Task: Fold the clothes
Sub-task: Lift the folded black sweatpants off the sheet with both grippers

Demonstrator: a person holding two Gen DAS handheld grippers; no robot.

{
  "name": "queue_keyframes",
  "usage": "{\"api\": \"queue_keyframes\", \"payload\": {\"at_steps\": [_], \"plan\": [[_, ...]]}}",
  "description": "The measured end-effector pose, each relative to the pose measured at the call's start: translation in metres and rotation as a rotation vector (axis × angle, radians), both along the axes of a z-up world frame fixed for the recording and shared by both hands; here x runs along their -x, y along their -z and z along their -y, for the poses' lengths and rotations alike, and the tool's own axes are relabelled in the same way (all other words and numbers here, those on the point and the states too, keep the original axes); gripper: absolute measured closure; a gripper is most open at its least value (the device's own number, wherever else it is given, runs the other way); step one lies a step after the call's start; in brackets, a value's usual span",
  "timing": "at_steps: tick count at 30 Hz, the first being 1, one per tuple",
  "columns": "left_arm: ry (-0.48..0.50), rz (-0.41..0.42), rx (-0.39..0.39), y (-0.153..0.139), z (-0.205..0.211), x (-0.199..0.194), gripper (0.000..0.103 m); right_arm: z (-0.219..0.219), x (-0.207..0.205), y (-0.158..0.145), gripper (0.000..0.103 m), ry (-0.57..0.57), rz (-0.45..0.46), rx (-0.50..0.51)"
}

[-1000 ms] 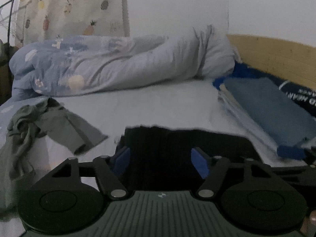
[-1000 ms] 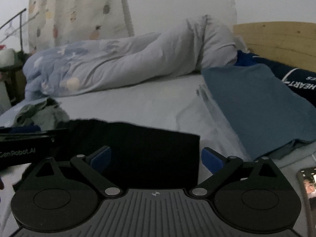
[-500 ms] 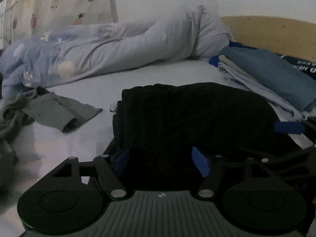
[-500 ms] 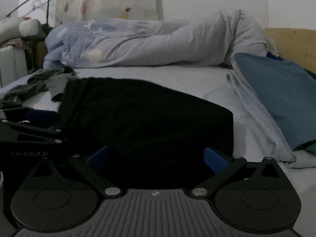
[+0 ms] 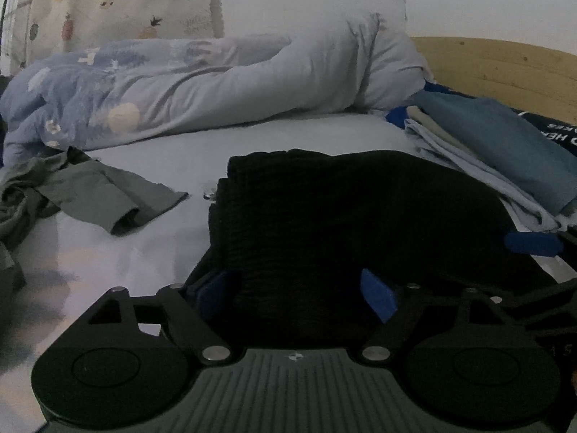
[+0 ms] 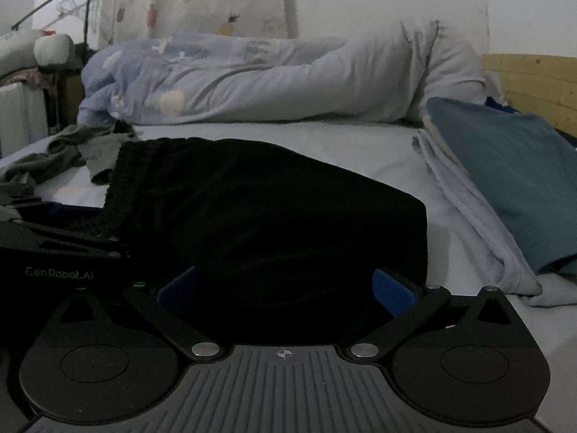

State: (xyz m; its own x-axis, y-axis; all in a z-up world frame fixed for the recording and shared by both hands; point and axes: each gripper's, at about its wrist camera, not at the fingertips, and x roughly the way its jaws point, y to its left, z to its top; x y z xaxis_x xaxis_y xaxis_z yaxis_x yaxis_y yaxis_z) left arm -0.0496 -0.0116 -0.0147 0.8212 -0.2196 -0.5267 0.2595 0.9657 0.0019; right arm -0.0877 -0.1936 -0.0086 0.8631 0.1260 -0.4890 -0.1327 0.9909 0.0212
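Black garment folded on the bed, both grippers letting go

Black garment (image 5: 353, 216) lies on bed sheet (image 5: 288, 133); left gripper (image 5: 295, 288) jaws opening over its near edge; right gripper (image 6: 285, 288) jaws wide, not pinching; best back out low, no snagging.

The black garment's (image 5: 353, 216) near edge is hidden behind both gripper bodies; the dark print (image 5: 557, 133) runs off frame.
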Motion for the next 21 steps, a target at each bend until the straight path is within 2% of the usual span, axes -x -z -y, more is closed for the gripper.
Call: {"api": "queue_keyframes", "payload": {"at_steps": [5,9,12,15,21], "plan": [[-0.047,-0.035,0.047,-0.01,-0.009,0.009,0.011,0.005,0.003,-0.004,0.0,-0.013,0.007,-0.032],[-0.08,0.008,0.023,-0.031,-0.015,0.037,0.009,0.008,0.021,-0.019,0.0,-0.037,0.022,-0.032],[-0.054,0.063,0.011,-0.047,-0.018,0.065,0.009,0.011,0.04,-0.035,0.0,-0.045,0.049,-0.026],[-0.054,0.077,0.024,-0.054,-0.022,0.084,0.011,0.011,0.056,-0.043,0.0,-0.04,0.059,-0.013],[0.021,0.118,0.023,-0.056,-0.017,0.109,0.017,0.009,0.082,-0.05,0.001,-0.025,0.044,-0.017]]}}
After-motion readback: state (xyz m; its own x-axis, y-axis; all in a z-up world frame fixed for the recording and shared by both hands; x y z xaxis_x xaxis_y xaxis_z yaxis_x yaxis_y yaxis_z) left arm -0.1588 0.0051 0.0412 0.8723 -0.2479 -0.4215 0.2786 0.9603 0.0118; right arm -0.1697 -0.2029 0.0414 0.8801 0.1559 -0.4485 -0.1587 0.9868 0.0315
